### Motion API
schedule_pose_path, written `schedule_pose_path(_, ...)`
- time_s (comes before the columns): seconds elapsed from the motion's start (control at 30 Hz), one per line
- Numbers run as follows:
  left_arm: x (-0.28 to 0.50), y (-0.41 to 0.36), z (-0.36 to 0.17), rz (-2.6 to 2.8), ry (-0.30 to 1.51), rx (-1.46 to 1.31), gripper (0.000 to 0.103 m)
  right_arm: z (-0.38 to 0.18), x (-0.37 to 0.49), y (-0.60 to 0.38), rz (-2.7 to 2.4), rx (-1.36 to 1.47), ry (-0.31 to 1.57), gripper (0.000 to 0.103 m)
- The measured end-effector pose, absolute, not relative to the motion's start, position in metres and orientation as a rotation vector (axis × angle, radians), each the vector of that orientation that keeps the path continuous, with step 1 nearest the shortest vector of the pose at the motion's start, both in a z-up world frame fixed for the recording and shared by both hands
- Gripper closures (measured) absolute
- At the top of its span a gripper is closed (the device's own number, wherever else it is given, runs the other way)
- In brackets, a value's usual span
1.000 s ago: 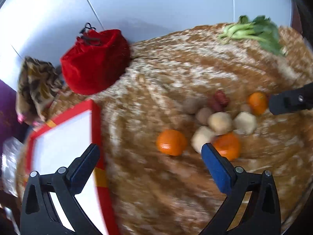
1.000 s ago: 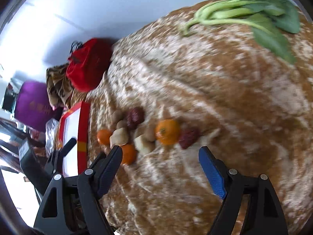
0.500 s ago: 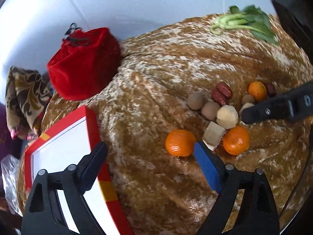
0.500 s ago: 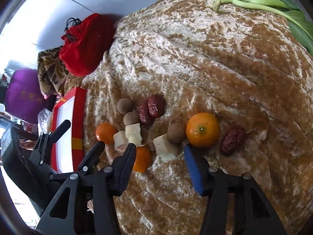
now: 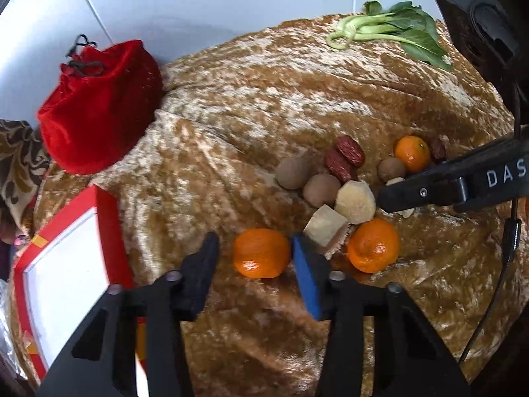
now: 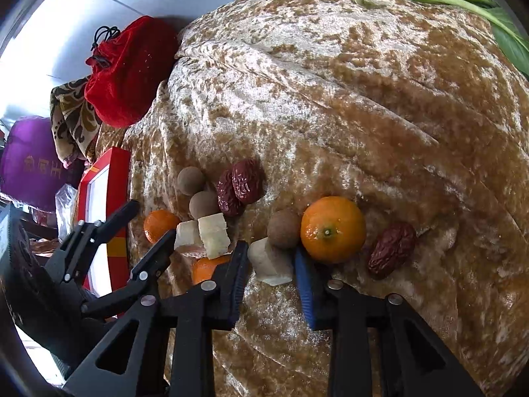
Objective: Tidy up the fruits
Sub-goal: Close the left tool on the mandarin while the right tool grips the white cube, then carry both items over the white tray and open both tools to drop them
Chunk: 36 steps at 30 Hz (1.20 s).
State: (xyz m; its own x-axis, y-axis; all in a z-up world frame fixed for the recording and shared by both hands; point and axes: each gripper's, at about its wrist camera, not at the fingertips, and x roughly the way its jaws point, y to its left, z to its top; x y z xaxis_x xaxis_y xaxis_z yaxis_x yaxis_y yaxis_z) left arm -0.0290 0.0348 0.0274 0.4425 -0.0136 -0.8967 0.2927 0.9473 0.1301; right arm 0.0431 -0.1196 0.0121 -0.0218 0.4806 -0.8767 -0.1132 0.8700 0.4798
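Item: left tongs [image 5: 254, 258], jaws just narrowed from wide around a mandarin [image 5: 261, 253] on the velvet-draped counter [image 5: 264, 115]; blue pad touching, black pad apart, so not yet gripped. Right tongs [image 6: 272, 261], likewise just narrowed, flank a pale fruit chunk [image 6: 269, 261]; contact unclear. Both pickups imminent.

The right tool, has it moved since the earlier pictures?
Yes. The right tool came down toward the fruit pile; its jaws, just closing, now flank a pale chunk.
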Motion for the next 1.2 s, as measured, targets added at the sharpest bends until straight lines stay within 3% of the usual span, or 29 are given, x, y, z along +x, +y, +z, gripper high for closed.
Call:
schedule_pose_path(0.33, -0.029, 0.037, 0.030, -0.229, 1.098, 0.231, 0.070, 0.022, 0.031, -0.127, 0.477, 0.305, 1.523, 0.079)
schedule_pose_path(0.43, -0.032, 0.038, 0.035, -0.227, 1.088, 0.229, 0.070, 0.028, 0.028, -0.126, 0.483, 0.311, 1.518, 0.087)
schedule_pose_path(0.9, -0.071, 0.084, 0.097, -0.136, 0.944, 0.162, 0.070, 0.029, 0.025, -0.126, 0.452, 0.320, 1.527, 0.088)
schedule_pose_path(1.2, -0.097, 0.157, 0.097, 0.130, 0.957, 0.085, 0.070, 0.055, 0.012, -0.123, 0.544, 0.402, 1.456, 0.088)
